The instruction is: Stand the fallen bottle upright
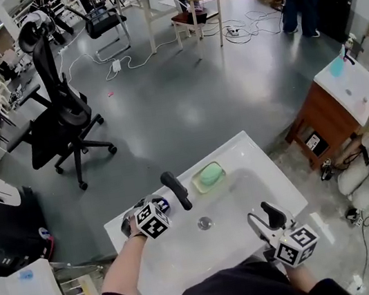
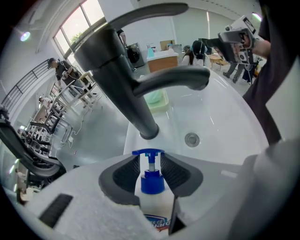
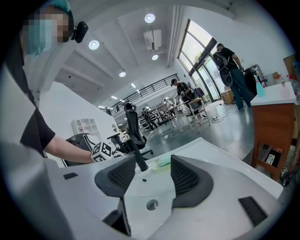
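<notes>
The bottle [image 2: 153, 183] is white with a blue pump and a blue-and-red label. It lies between the jaws of my left gripper [image 2: 150, 168], pump end pointing towards the black faucet [image 2: 136, 84]. The ribbed pads [image 2: 126, 172] flank the neck and blue collar with thin gaps on both sides; the lower body is hidden by the gripper. In the head view my left gripper [image 1: 154, 211] is on the sink's left rim beside the faucet [image 1: 175, 189], a bit of blue bottle [image 1: 164, 206] showing. My right gripper [image 1: 270, 216] hovers open and empty over the basin's near right side.
A white sink [image 1: 256, 159] with a drain [image 1: 205, 223] fills the foreground. A green soap dish [image 1: 209, 175] sits on its far rim. A black office chair [image 1: 60, 115] and a wooden cabinet [image 1: 323, 116] stand on the grey floor beyond.
</notes>
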`<state>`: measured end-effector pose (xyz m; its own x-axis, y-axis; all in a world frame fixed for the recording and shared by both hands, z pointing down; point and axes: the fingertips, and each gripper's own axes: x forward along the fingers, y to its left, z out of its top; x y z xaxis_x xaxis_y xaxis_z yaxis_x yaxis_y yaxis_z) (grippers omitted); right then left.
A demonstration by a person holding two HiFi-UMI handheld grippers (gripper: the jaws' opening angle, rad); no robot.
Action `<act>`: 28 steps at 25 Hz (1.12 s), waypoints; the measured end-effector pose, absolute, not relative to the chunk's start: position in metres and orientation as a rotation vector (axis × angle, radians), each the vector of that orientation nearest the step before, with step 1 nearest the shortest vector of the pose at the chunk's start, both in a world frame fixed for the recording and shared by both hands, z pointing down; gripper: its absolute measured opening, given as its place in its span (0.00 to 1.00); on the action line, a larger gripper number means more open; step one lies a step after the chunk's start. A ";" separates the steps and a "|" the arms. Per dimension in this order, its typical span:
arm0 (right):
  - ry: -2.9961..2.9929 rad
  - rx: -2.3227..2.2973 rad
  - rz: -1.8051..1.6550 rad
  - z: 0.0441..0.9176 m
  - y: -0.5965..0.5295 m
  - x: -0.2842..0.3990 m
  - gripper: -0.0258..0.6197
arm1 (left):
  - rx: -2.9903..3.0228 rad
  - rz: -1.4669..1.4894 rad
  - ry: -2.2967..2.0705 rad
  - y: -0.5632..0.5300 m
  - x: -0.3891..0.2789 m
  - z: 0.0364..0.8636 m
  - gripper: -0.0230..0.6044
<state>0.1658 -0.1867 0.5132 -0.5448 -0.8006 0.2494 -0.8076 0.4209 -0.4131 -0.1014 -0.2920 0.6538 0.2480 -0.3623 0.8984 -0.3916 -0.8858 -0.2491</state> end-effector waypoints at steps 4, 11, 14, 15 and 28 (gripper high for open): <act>-2.641 1.492 0.780 0.512 -0.181 0.168 0.38 | 2.477 1.722 -0.822 -0.291 -0.102 0.641 0.24; -2.655 1.472 0.779 0.513 -0.174 0.158 0.38 | 2.506 1.632 -0.934 -0.287 -0.112 0.625 0.21; -2.656 1.476 0.782 0.510 -0.169 0.155 0.38 | 2.520 1.579 -0.995 -0.285 -0.115 0.613 0.21; -2.655 1.479 0.784 0.509 -0.168 0.155 0.38 | 2.528 1.558 -1.018 -0.285 -0.115 0.608 0.20; -2.645 1.528 0.765 0.504 -0.145 0.142 0.38 | 2.620 1.077 -1.318 -0.288 -0.127 0.548 0.20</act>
<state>0.1421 -0.1445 0.5035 -0.5291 -0.8169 0.2296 -0.8134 0.4112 -0.4114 -0.1271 -0.2884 0.5481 0.4064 -0.7017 0.5852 -0.7134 -0.6439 -0.2767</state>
